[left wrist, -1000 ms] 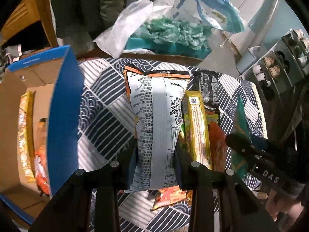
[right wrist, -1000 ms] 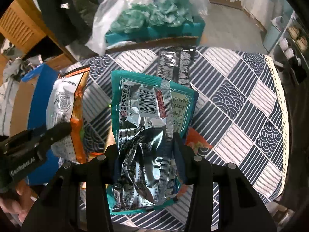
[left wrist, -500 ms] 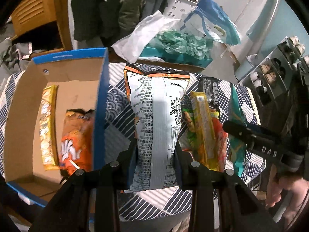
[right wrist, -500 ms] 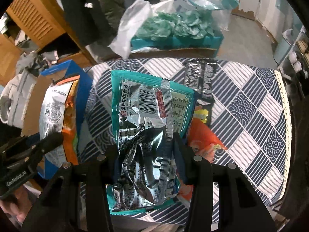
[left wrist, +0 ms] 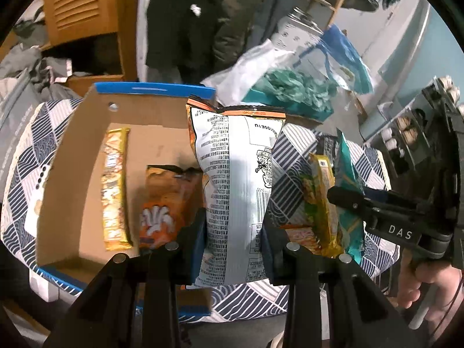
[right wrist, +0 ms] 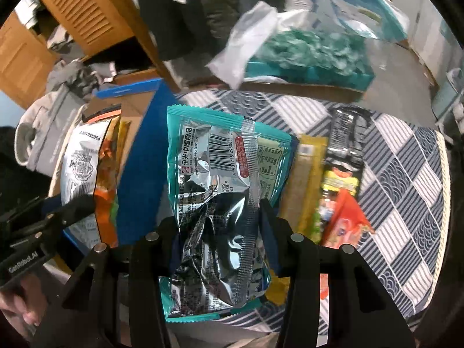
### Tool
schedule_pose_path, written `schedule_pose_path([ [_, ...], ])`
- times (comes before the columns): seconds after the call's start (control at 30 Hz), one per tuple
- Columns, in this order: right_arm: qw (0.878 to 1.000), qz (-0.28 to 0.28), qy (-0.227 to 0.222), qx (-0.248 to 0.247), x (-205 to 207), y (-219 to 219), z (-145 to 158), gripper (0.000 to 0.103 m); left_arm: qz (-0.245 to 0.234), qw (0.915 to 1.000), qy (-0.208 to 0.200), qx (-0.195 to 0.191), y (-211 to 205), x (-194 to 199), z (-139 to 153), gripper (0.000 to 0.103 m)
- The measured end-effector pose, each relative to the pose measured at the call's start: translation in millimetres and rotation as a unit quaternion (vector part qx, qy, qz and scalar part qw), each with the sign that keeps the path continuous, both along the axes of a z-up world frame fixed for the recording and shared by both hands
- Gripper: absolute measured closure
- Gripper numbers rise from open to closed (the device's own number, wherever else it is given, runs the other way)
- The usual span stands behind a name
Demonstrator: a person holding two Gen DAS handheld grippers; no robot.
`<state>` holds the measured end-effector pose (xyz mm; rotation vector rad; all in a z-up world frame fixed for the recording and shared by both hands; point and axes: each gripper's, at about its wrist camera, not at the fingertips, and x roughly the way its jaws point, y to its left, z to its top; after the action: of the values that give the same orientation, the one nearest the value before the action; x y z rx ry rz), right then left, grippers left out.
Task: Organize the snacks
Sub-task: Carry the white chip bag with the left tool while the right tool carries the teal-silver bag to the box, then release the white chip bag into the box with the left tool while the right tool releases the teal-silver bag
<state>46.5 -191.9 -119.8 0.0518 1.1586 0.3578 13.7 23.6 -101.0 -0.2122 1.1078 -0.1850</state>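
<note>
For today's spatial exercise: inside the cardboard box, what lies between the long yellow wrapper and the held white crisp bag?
An orange snack packet, in the left wrist view.

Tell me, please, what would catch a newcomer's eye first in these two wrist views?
Each gripper is clamped on a snack bag: the left gripper holds a silver and orange chip bag above the cardboard box, and the right gripper holds a teal and silver packet over the patterned tablecloth. Two snacks already lie in the box, a yellow bar beside an orange bag.
</note>
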Motion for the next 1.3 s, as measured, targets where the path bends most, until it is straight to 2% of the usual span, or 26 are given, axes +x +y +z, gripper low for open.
schedule_pose_path([
  [0.3, 0.999, 0.042, -0.002, 0.019, 7.4, 58.6, 10.2, 0.058, 0.050, 0.9987, -0.012, -0.003, 51.2, -2.5, 6.5, 0.069],
  [0.63, 0.997, 0.077, 0.008, 0.025, 11.1, 120.2, 6.8, 0.058, 0.106, 0.9943, 0.000, -0.005, 102.6, -1.8, -3.3, 0.069],
  [0.87, 0.995, 0.095, 0.017, 0.015, 16.5, 157.8, -2.2, 0.058, 0.124, 0.9919, 0.008, 0.024, 117.4, -2.8, -14.1, 0.069],
  [1.3, 0.991, 0.132, 0.018, -0.007, 19.9, 194.0, -21.2, 0.057, 0.150, 0.9873, 0.043, 0.030, 129.7, 1.8, -36.0, 0.068],
])
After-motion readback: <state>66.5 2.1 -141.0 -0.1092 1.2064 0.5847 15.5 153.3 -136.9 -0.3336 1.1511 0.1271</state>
